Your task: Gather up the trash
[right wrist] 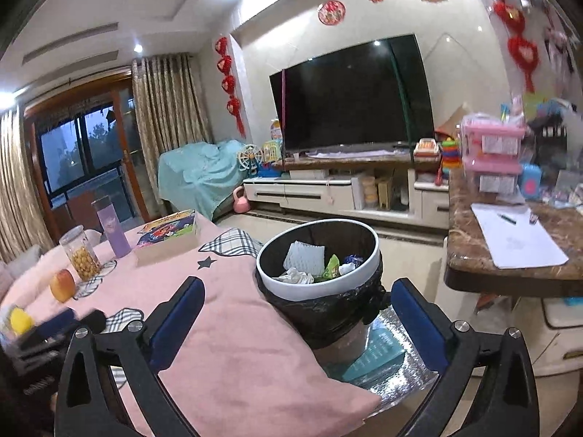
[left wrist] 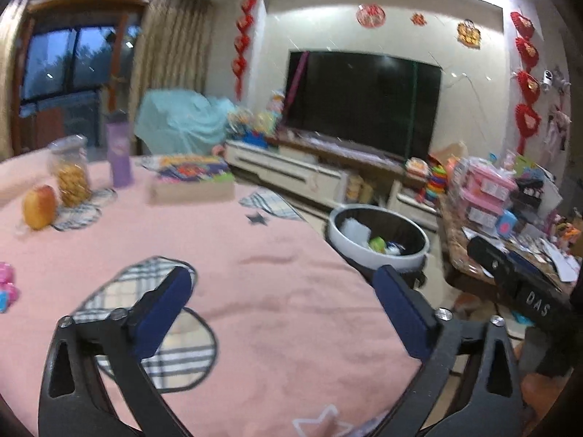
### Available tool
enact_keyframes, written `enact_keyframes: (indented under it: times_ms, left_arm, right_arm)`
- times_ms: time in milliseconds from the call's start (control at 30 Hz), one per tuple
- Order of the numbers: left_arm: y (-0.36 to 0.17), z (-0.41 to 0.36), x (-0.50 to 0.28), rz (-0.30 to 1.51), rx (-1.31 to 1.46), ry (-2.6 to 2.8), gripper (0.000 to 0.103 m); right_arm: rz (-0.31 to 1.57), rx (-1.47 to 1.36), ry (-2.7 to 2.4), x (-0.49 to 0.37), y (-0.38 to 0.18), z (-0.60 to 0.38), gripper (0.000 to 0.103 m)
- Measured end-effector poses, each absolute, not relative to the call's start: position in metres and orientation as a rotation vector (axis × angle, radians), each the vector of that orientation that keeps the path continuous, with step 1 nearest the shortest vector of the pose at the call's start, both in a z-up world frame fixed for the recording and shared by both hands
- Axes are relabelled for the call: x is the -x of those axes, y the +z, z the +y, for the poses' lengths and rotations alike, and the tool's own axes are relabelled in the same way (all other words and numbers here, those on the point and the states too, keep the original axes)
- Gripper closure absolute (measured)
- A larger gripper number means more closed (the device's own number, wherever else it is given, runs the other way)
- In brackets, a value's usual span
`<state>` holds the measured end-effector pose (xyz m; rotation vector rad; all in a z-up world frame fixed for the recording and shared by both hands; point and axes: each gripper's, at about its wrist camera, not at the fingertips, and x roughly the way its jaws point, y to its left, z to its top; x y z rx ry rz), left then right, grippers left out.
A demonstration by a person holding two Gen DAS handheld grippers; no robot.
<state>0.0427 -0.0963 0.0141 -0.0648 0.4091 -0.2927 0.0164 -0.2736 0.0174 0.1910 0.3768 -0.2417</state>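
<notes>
A white-rimmed trash bin (right wrist: 291, 284) with a black liner stands beside the pink-covered table (right wrist: 233, 327). It holds white foam netting (right wrist: 304, 256), crumpled tissue, a green wrapper (right wrist: 331, 266) and other scraps. The bin also shows in the left wrist view (left wrist: 339, 236), past the table's right edge. My right gripper (right wrist: 297, 291) is open and empty, its blue pads on either side of the bin and just before it. My left gripper (left wrist: 282, 280) is open and empty above the pink cloth (left wrist: 255, 291).
On the table stand a snack jar (left wrist: 71, 173), a purple bottle (left wrist: 118, 153), an orange fruit (left wrist: 38, 207) and a flat box (left wrist: 191, 178). A marble counter (right wrist: 510, 255) with papers and pink boxes is at right. A TV and its cabinet stand behind.
</notes>
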Motion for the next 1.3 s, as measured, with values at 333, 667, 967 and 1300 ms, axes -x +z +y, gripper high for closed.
enact_keyframes:
  times_ms: [333,667,967,1300]
  left_arm:
    - [0.004,-0.088,-0.032,0.358,0.008,-0.195,0.000]
    - [-0.001,-0.086,-0.030,0.341,-0.005,-0.154,0.000]
    - [-0.001,-0.084,-0.027,0.327,-0.002,-0.140,0.000]
    - [-0.002,-0.086,-0.027,0.322,-0.008,-0.134,0.000]
  right_arm:
    - [0.353,-0.110,-0.273,-0.012,0.001,-0.252,0.000]
    - [0.359,-0.120,-0.271,-0.011,-0.008,-0.248,0.000]
    - [0.354,-0.125,-0.260,-0.011,-0.008,-0.248,0.000]
    - [0.355,-0.134,-0.257,-0.010,-0.007,-0.247,0.000]
